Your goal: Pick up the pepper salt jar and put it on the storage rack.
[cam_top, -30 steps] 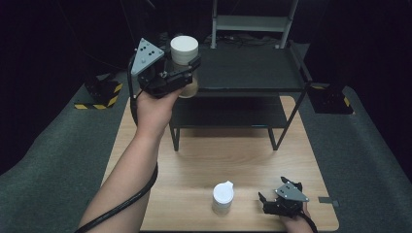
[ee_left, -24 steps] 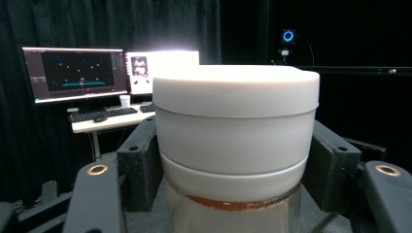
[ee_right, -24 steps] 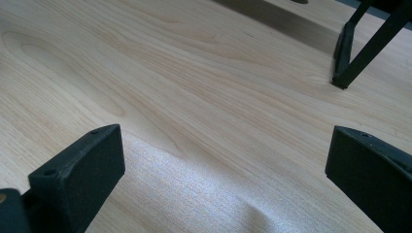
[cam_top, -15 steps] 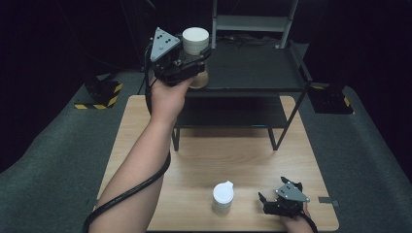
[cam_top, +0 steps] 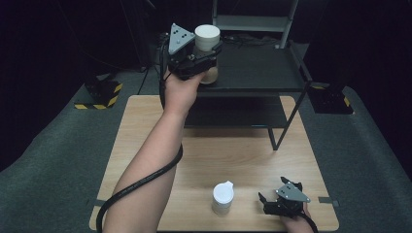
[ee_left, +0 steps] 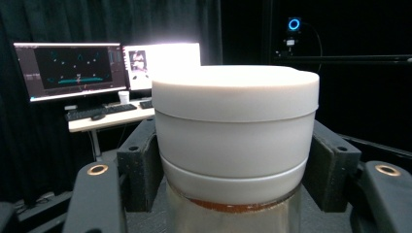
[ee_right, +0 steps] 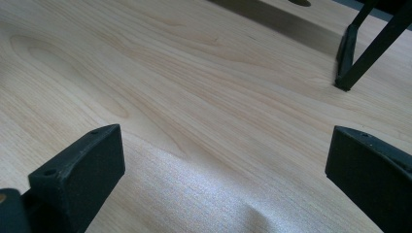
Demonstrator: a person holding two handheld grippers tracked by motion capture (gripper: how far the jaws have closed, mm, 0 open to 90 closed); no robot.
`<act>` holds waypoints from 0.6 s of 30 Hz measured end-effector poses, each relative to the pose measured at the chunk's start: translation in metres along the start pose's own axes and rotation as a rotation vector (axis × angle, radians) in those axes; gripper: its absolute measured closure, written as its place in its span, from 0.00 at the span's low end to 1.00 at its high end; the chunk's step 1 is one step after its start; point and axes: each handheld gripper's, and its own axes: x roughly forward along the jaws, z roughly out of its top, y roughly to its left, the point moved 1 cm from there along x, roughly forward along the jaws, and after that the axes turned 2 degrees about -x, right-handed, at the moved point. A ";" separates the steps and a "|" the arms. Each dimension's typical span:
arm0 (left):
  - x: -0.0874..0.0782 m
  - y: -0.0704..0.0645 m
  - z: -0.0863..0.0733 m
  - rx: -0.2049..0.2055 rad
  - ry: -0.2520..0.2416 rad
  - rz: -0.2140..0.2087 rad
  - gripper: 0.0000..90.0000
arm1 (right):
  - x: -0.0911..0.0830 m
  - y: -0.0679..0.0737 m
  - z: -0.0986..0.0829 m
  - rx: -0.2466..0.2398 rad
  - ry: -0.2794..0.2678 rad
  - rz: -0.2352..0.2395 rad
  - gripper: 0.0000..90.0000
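Observation:
My left gripper (cam_top: 201, 58) is raised at the back, over the left end of the black rack's top shelf (cam_top: 257, 73). It is shut on a jar (cam_top: 207, 38) with a wide white lid. In the left gripper view the jar (ee_left: 235, 131) stands upright between the two black pads (ee_left: 141, 162), gripped just under the lid, with clear glass and an amber rim below. A second white-lidded container (cam_top: 223, 196) stands on the wooden table (cam_top: 145, 126) near its front edge. My right gripper (cam_top: 278, 196) rests to its right, open, with bare wood between its jaws (ee_right: 223, 165).
The black two-level rack covers the table's back half; its front right leg (cam_top: 273, 141) (ee_right: 347, 63) stands on the wood ahead of the right gripper. A cable (cam_top: 141, 182) trails from the left gripper along the forearm. Monitors (ee_left: 73, 68) glow on a desk beyond.
The left gripper has carried the jar to the right and a little farther back, over the rack's top shelf. The right gripper and the container on the table have stayed put.

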 end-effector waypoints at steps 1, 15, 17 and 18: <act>0.001 0.000 -0.001 -0.005 -0.001 0.001 0.38 | 0.000 0.000 0.000 0.002 0.000 0.000 0.00; 0.011 0.005 -0.005 -0.022 0.001 0.013 0.38 | 0.003 0.001 0.006 -0.013 0.036 0.005 0.00; 0.011 0.005 -0.006 -0.023 0.001 0.014 0.38 | 0.002 0.000 0.005 -0.009 0.033 0.006 0.00; 0.011 0.005 -0.007 -0.026 0.001 0.013 0.38 | 0.002 0.000 0.005 -0.005 0.032 0.008 0.00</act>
